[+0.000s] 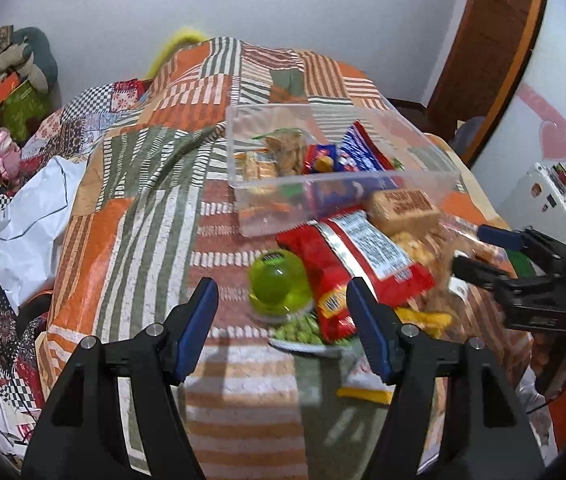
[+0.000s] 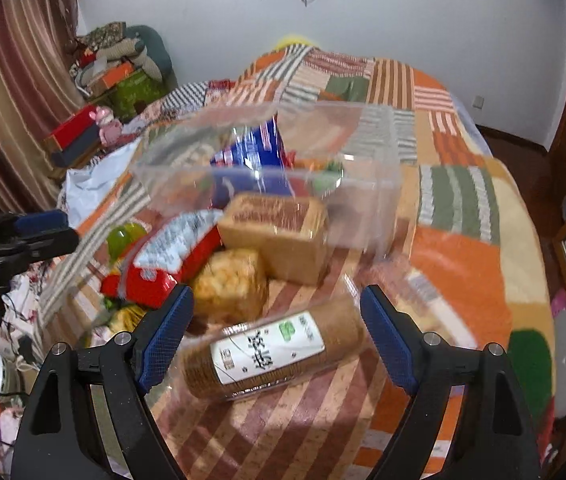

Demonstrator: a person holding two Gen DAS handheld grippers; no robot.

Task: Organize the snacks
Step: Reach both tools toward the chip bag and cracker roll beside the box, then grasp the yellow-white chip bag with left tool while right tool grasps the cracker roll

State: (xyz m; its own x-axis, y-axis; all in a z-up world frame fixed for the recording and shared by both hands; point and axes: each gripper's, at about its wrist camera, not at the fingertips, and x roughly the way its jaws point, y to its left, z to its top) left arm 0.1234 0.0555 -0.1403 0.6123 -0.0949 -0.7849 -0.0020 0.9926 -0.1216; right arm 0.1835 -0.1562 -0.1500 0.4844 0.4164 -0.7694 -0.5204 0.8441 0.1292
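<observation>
Biscuit roll [image 2: 273, 354] lies between our right gripper [image 2: 277, 334] parted jaws for pickup; left gripper [image 1: 283, 316] gapes, empty, near green jelly cup [image 1: 279, 286].

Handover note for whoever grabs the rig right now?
Left claw: open, empty, over the green round jelly cup.
Right claw: open, straddling the brown biscuit roll with white label, pads not pressing.
Clear plastic bin: already holds several packets, including a blue bag.
Left on the quilt: red foil packet, tan cake bar, yellow puffed-snack pack, jelly cup, roll.
</observation>
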